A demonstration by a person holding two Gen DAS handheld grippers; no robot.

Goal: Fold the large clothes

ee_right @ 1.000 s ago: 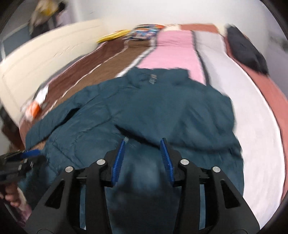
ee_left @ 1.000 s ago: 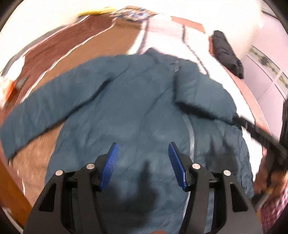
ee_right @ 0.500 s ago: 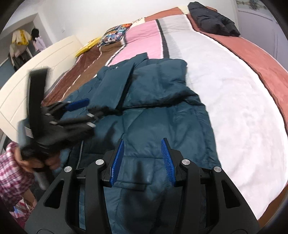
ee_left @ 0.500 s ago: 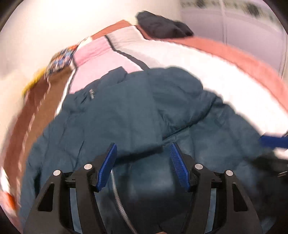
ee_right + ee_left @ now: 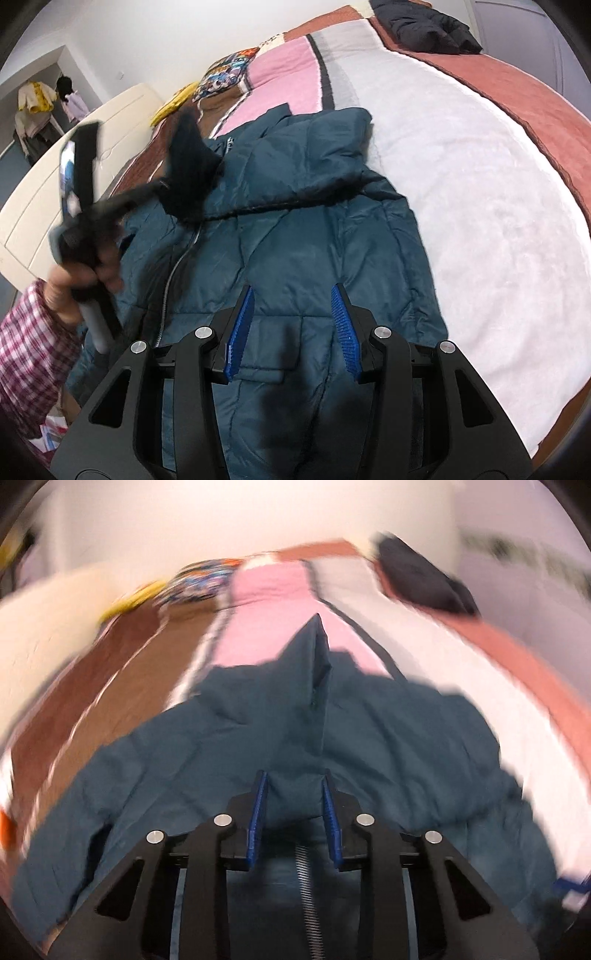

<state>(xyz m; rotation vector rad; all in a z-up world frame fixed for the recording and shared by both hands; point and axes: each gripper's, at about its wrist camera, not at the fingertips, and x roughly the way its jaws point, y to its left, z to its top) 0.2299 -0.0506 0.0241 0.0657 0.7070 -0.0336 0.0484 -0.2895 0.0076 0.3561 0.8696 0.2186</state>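
Note:
A large teal puffer jacket (image 5: 295,236) lies front up on the bed, its right sleeve (image 5: 314,155) folded across the chest. My left gripper (image 5: 293,786) is shut on the left sleeve (image 5: 306,701) and holds it lifted over the jacket body (image 5: 424,738); in the right wrist view it shows blurred at the left (image 5: 162,192). My right gripper (image 5: 291,299) is open and empty, hovering above the lower front of the jacket near a pocket flap (image 5: 266,350).
The bed cover has brown (image 5: 110,672), pink (image 5: 288,70), white (image 5: 461,184) and rust (image 5: 517,88) stripes. A black garment (image 5: 424,26) lies at the far corner. A patterned pillow (image 5: 225,74) and a cream headboard (image 5: 44,192) stand at the left.
My left gripper closed on the left sleeve and lifted it across the jacket. My right gripper stayed open above the jacket's lower front.

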